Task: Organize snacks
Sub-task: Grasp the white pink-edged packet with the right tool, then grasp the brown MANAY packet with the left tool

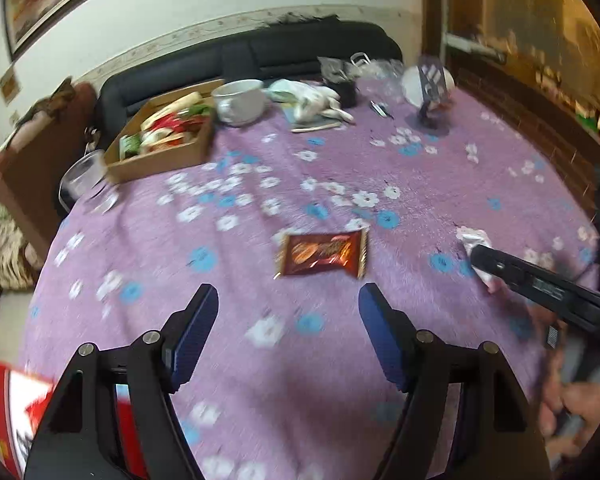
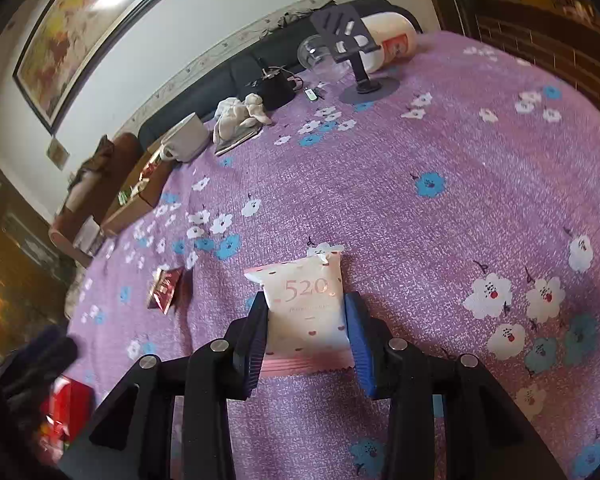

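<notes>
A brown-red snack packet (image 1: 322,254) lies flat on the purple flowered tablecloth (image 1: 260,360), just beyond my left gripper (image 1: 288,302), which is open with nothing between its blue pads. My right gripper (image 2: 306,300) is shut on a white-and-pink packet marked 520 (image 2: 306,320); its pads press on both sides as the packet rests on the cloth. From the left wrist, this gripper (image 1: 480,254) and the white packet (image 1: 472,236) show at the right. The brown packet (image 2: 166,290) also lies to the left in the right wrist view. A cardboard box (image 1: 160,160) holding several snacks stands far left.
A white mug (image 1: 240,100), a crumpled cloth (image 1: 316,100) and a phone stand (image 1: 430,92) stand at the table's far side. A clear plastic cup (image 1: 82,180) sits beside the box by the left edge. A red-and-white packet (image 1: 16,408) lies near left.
</notes>
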Demonstrator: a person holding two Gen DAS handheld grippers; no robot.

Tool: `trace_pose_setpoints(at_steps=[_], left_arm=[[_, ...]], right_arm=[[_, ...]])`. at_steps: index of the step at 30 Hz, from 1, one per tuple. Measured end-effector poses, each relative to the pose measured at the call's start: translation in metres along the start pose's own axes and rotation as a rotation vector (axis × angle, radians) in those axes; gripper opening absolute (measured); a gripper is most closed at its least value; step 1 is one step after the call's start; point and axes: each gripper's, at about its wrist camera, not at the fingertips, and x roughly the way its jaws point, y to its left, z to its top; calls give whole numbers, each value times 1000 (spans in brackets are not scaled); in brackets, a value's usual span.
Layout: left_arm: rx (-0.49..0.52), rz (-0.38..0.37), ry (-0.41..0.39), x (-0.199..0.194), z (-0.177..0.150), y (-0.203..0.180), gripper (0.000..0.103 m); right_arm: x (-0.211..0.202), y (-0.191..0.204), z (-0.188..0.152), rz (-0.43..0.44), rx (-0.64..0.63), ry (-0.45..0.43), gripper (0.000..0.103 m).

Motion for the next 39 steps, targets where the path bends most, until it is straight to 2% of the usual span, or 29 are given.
trace_pose_setpoints(at_steps=[2,5,12,15,16,17,18,20,22,24,31,34,39], left_arm=[[48,12,-5,15,6,-14,73],[98,33,29,41,11,-29,73],[88,18,71,72,15,-35,73],[79,18,46,75,16,-35,73],[58,7,43,75,16,-33,66],[43,-19,49,76,17,-31,47],[32,-50,51,75,17,-30,41],[79,-23,36,72,17,-35,28],[126,-17,14,67,13,-39,21],[141,-22,-2,59,10,-39,17],[69,-97,-26,32,-3,-14,10],[44,-124,-48,10,-18,-6,7],[2,-156,-11,-11,-57,3,4]], right_arm=[[0,-1,1,10,13,6,39],[1,-3,3,21,30,16,39],[4,-3,5,26,40,23,39],[5,-2,5,23,38,23,39],[5,-1,5,22,37,22,39],[5,-1,5,22,37,21,39],[5,-2,5,21,37,20,39],[5,-1,5,17,31,19,39],[4,1,4,11,20,17,38],[4,2,4,8,9,18,38],[3,-1,5,49,31,25,38],[3,-5,5,64,49,29,38],[3,-2,3,64,38,31,38]])
